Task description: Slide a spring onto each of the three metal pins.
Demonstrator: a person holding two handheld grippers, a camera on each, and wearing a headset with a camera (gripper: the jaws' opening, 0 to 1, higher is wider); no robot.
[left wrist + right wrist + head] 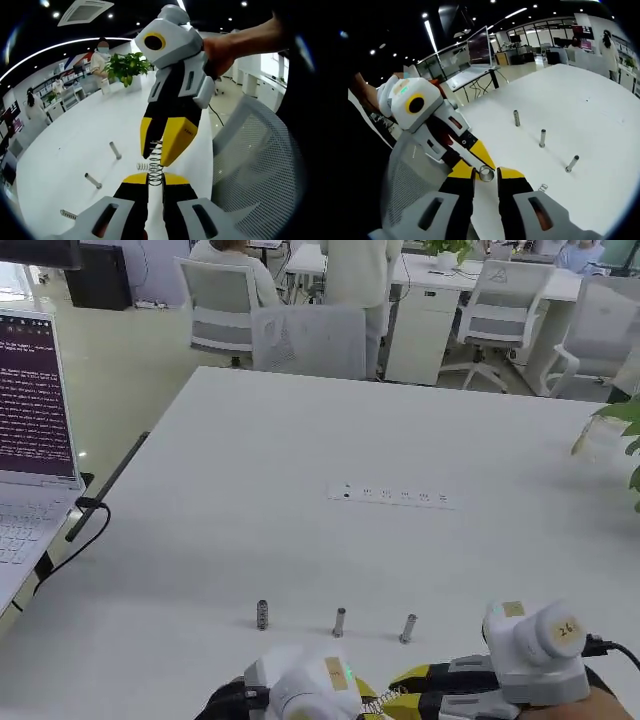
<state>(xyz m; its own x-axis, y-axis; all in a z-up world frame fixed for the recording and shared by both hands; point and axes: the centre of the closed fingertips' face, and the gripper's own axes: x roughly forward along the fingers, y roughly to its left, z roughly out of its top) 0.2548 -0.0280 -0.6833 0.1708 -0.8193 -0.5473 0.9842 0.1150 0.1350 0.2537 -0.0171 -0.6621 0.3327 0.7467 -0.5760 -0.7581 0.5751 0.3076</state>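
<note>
Well, I see three pins (339,622) by the near edge of the table (300,460); fingers of my left gripper (156,180) and right gripper (486,175), nearly closed, both pinch one spring (156,160).

Yellow-black fingers (177,179), silver spring (156,169)

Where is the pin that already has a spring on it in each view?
Head view: pin with spring, leftmost of the row, lower centre.
Left gripper view: bottom left, near the edge.
Right gripper view: upper centre, farthest of three.
Shared landmark: the bare middle pin next to it.
</note>
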